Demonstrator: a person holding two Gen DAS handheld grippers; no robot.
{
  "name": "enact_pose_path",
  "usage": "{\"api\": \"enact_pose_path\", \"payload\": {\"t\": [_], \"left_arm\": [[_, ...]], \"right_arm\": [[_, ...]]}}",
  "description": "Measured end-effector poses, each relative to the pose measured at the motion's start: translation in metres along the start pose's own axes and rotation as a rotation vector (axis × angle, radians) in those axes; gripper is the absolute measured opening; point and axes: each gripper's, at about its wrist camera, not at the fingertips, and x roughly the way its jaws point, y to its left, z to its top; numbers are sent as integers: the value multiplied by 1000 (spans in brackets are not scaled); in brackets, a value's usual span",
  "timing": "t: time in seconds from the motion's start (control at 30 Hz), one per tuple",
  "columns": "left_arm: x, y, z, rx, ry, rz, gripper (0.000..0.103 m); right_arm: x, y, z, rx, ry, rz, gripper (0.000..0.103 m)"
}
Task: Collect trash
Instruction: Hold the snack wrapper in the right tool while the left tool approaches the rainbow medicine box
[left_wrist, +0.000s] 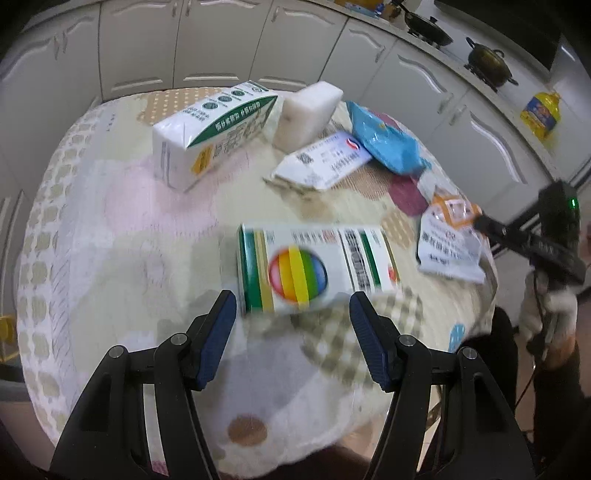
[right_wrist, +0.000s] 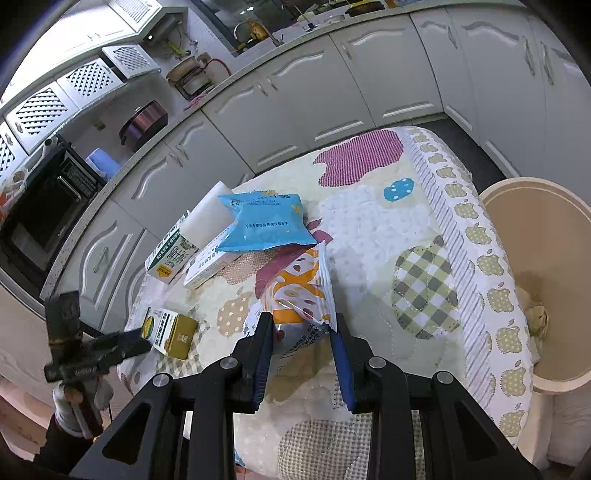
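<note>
Lying just ahead of the left tool (left_wrist: 293, 308), the rainbow-printed box (left_wrist: 317, 267) rests on the counter (left_wrist: 122, 236) with its long axis across the wide, empty jaws. The right tool (right_wrist: 301, 326) pinches the orange-and-white wrapper (right_wrist: 299, 291) in narrow jaws. Only the right wrist view shows the beige bin (right_wrist: 535, 236) off to that tool's right.

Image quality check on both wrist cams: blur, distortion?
Left wrist: motion blur smears the rainbow box and tablecloth; left gripper stays sharp. Right wrist: crisp, orange wrapper legible. Both: strong fisheye bending of cabinets, dark vignetted corners.
</note>
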Motion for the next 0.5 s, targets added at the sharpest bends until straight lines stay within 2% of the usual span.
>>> {"api": "enact_pose_path", "payload": {"t": [0.1,0.2,0.3,0.37,0.5], "left_arm": [[-5,-4,-2,20,-18,32,63],[-10,-13,-7,19,-39,8,63],[-15,-25,-9,39,-76,27,63],[-11,-31,-8,40,-64,71,63],[-4,-25,-16,-17,-17,70,63]], "right_arm": [[0,2,0,-6,1,1,30],[-3,3,0,-10,-5,2,30],[-2,1,-1,-4,-3,-1,30],[-3,0,-2,-1,-2,-1,30],[-5,1,-1,-6,-4,1,30]]}}
